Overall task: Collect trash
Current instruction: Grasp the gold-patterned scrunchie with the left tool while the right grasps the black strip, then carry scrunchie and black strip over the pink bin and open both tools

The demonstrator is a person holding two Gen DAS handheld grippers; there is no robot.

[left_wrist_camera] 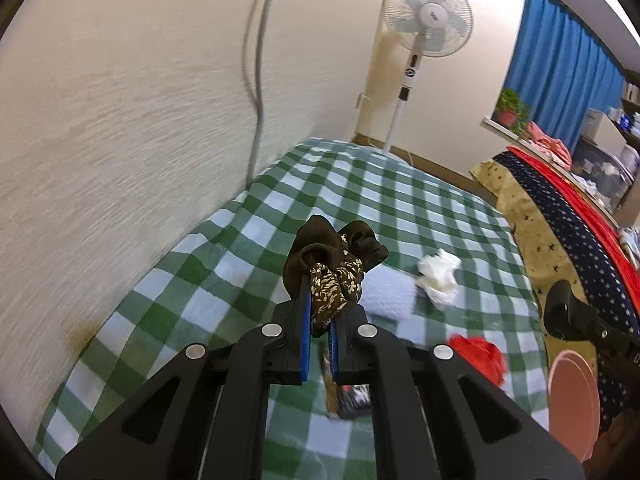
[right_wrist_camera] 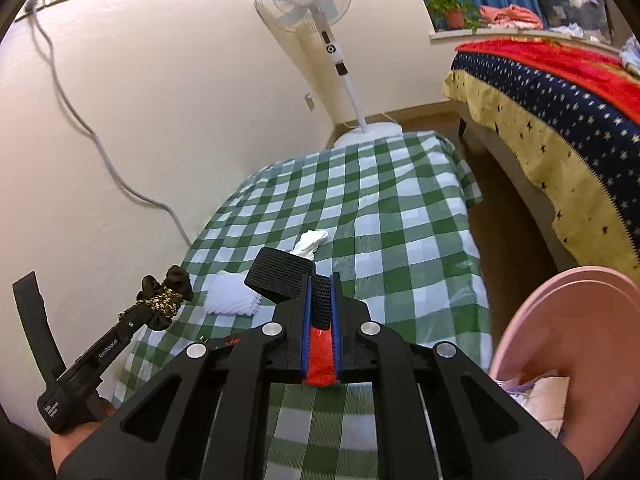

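Two scrunchies [left_wrist_camera: 336, 268] pinched between left jaws.

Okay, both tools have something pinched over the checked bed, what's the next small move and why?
Probably swing the right tool, shut on a black ribbed band, over the pink bin at its right and release there. The bin already holds scraps. The left tool, shut on a dark scrunchie, can follow; a crumpled tissue remains on the bed.
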